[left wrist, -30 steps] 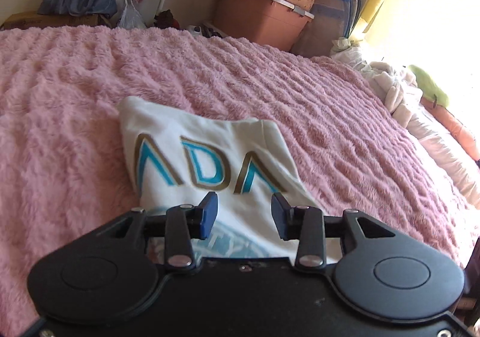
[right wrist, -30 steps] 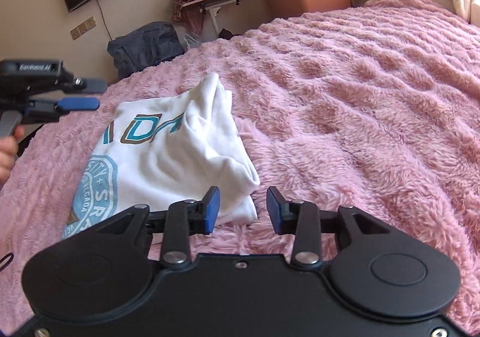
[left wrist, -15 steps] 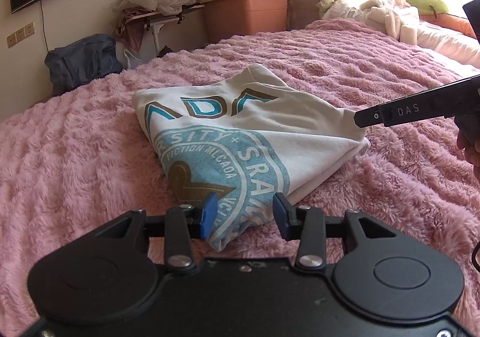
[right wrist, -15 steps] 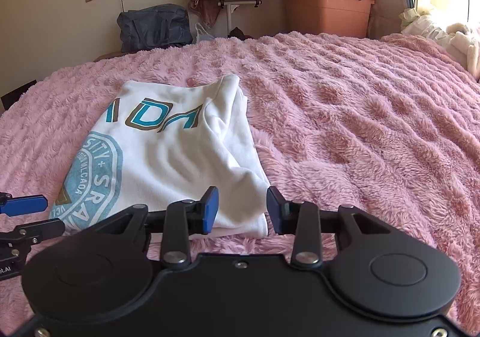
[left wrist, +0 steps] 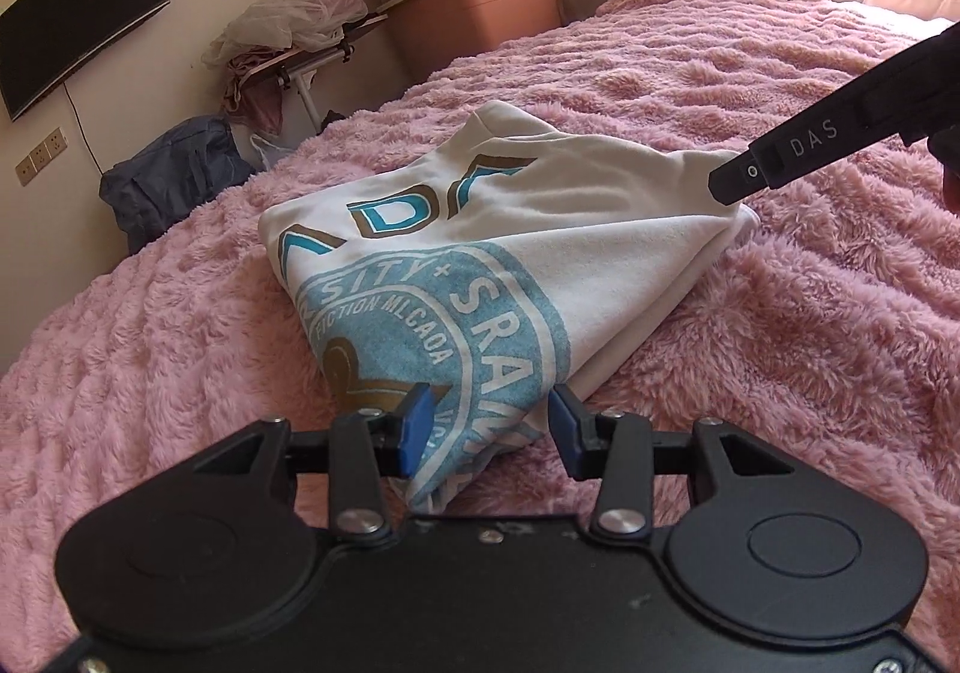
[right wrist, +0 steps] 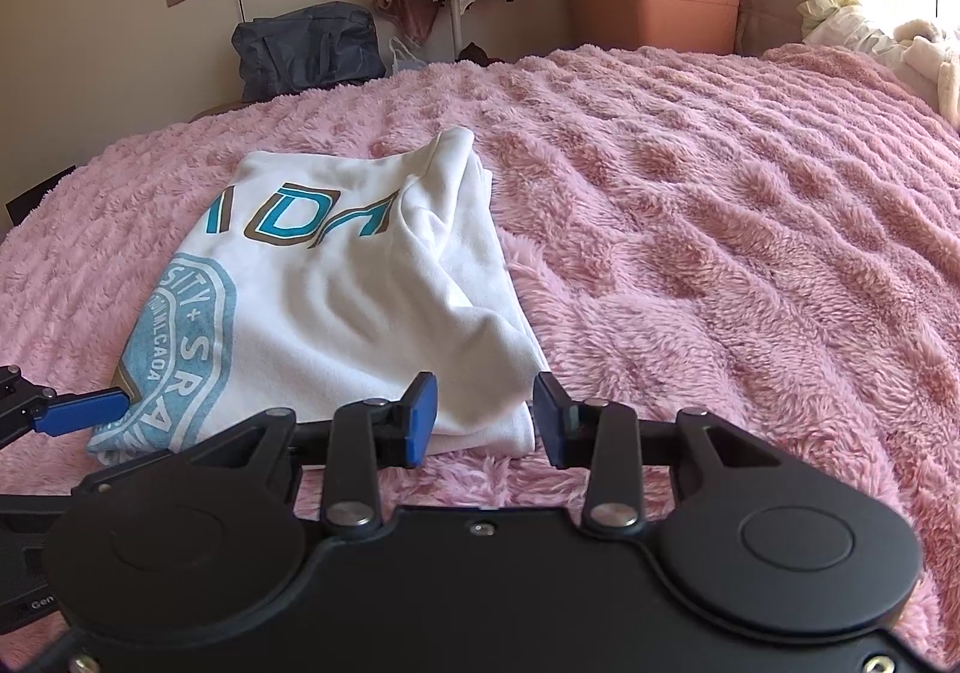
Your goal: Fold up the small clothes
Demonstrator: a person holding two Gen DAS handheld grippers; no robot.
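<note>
The folded white T-shirt (right wrist: 336, 301) lies on the pink bed blanket (right wrist: 720, 253), long axis running away from both grippers, printed side up. Left gripper (left wrist: 489, 427): fingers spread wide, straddling the near printed corner without clamping. Right gripper (right wrist: 483, 415): fingers equally apart, framing the near plain corner, holding nothing.

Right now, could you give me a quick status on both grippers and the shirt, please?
Left gripper open at shirt near corner. Right gripper open at other near corner. Shirt folded on blanket. Nothing in the way.
</note>
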